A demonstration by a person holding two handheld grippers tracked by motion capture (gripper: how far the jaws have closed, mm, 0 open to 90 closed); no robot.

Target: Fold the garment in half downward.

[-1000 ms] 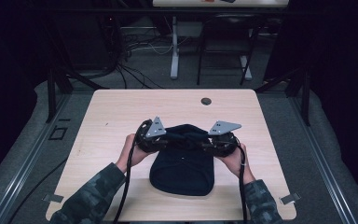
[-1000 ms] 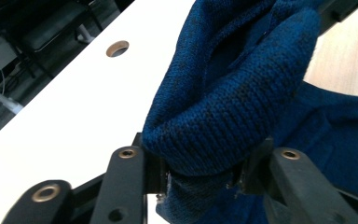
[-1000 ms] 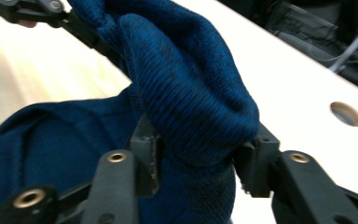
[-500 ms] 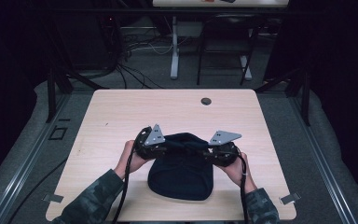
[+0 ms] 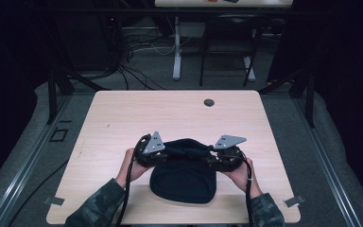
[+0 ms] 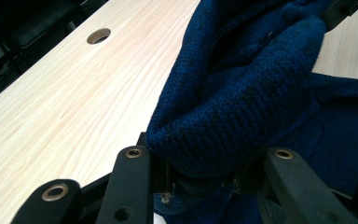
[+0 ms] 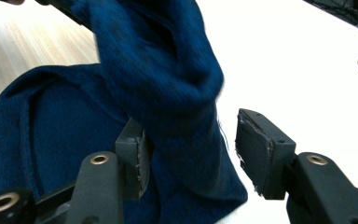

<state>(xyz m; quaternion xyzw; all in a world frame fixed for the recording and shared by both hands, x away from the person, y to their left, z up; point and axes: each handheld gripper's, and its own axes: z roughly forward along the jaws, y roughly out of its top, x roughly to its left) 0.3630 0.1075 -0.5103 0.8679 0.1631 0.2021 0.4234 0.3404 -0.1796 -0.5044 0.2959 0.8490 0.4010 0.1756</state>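
Both hands have drawn nearer the desk's front edge since the earlier frames, the garment bunching shorter beneath them; right gripper's jaws have just been opening, cloth between them.

High view: dark blue knit garment (image 5: 183, 182) lying on the desk (image 5: 123, 118) near its front edge, far hem lifted and stretched between the two grippers; left gripper (image 5: 157, 156) at the hem's left end, right gripper (image 5: 216, 160) at its right end; cable hole (image 5: 209, 102) well apart toward the far edge.

Left gripper view: jaws narrow, pinching a thick fold of the knit garment (image 6: 242, 102); bare desk (image 6: 74, 102) alongside.

Right gripper view: jaws parted; one pad against the hanging fold of the garment (image 7: 168, 93), the other pad standing clear of it; grip released or nearly so.

Risk, as judged: with the right side slack, the fold may slide out and drop crooked, leaving the left gripper alone to drag the cloth askew.

Containers: none seen; the garment's own opening shows no contents.
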